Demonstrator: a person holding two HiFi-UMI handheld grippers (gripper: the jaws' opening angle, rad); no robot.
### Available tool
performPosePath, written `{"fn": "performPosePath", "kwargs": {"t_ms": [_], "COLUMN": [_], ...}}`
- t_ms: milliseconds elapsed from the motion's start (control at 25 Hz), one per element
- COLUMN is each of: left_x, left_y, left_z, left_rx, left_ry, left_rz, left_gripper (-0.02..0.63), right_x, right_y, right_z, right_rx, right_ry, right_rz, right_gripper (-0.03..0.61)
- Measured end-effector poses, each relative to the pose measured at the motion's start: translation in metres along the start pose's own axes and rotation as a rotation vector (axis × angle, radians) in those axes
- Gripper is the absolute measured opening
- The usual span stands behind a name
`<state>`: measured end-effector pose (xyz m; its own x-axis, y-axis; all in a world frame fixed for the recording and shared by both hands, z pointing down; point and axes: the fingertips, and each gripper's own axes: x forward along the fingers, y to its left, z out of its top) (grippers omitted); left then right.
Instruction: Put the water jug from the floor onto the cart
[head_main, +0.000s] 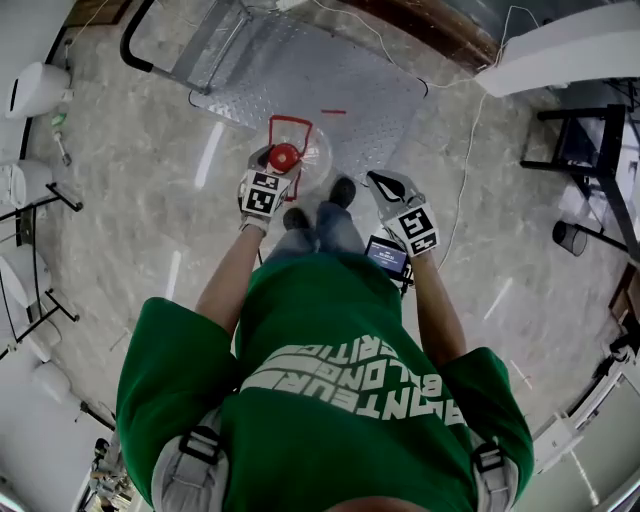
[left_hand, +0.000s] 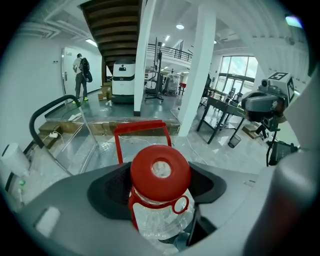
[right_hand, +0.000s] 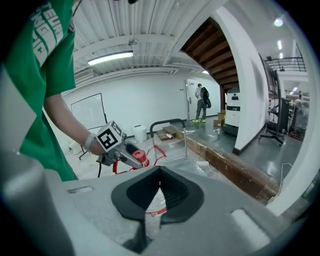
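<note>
Grips the clear plastic water jug (head_main: 312, 158) under its red cap in the left gripper (left_hand: 160, 200), jaws tight round the neck, just short of the grey metal platform cart (head_main: 330, 80). Holds the right gripper (right_hand: 159, 180) slightly further from the cart, jaws together on nothing. Risks a slip with all the weight on 1 neck hold, or a knock on the cart's edge.

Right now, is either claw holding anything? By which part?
Left claw grips the water jug by its neck, just under the red cap. Right claw holds nothing, jaws together.
</note>
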<state>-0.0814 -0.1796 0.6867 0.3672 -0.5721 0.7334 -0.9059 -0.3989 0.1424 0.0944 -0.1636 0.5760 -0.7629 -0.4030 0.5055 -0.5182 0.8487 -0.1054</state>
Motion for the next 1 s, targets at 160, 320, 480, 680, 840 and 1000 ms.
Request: {"fn": "performPosePath", "kwargs": {"t_ms": [160,320,480,680,840,1000], "left_x": [0.017,0.035,0.049,0.063,0.080,0.102], "left_y": [-0.020,-0.034,-0.040,-0.033,-0.023,-0.015], "left_z": [0.028,0.058,0.081,0.103,0.108,0.107], "left_rx": [0.050,0.123,0.193,0.192,0.206,0.225], "left_ry": [0.018,0.012,0.007,-0.004,0.011,0.033], "left_rz": [-0.032,-0.063,-0.073,-0.072,-0.099,-0.132], "left_gripper": [0.341,0.341,0.341,0.341,0.341,0.341], "right_x": [-0.011,-0.013,-0.015,-0.015,-0.014,-0.012], "right_y": [-0.038,-0.073,-0.097,-0.112,-0.119,-0.124], "right_z": [-0.007,-0.016,-0.013,-0.004,0.002,0.008], "right_rx": [0.015,0.035,0.058,0.059,0.075,0.088], "right_ry": [-0.019,-0.002,-0.012,-0.006,0.005,0.019], "right_rz": [-0.036,-0.053,-0.068,-0.075,-0.103,-0.144], "right_gripper": [-0.008,-0.008,-0.008,-0.008,-0.008,-0.008]}}
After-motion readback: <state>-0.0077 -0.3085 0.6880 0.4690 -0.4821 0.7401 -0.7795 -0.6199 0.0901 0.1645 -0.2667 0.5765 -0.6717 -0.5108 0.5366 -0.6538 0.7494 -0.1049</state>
